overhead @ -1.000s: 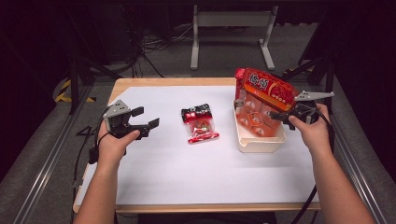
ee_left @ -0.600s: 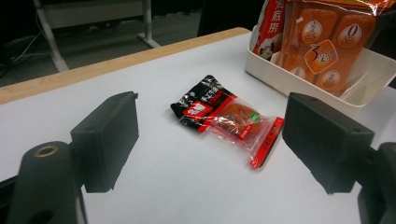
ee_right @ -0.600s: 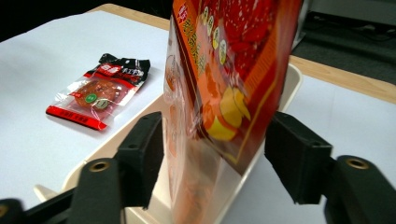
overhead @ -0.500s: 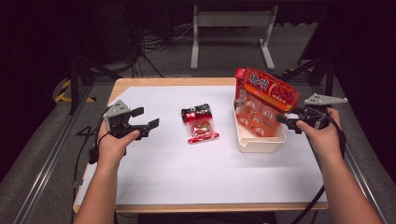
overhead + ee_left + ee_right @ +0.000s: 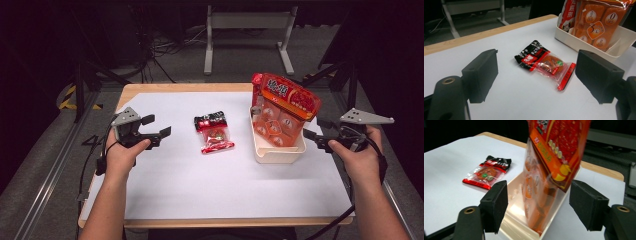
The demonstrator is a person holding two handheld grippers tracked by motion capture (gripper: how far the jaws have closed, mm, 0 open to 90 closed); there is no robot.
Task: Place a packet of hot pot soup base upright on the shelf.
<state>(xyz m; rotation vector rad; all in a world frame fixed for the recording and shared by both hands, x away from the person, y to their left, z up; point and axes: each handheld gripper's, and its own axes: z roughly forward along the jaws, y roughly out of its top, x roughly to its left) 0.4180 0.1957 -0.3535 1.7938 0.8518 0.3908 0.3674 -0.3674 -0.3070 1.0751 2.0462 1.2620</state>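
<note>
Upright, a big orange bag (image 5: 285, 107) leans in the white tub (image 5: 276, 152), freed by the spread right claw (image 5: 314, 136). The spread, empty left claw (image 5: 156, 126) faces a small packet (image 5: 214, 132) on the surface (image 5: 210, 185).

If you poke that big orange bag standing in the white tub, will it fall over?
Probably. The tall orange plastic bag stands on end, leaning well above the rim of the shallow white tub, so a nudge could tip it. Its crinkly film looks floppy and slippery. The small packets inside may shift, though the tub's wall might catch it.
</note>
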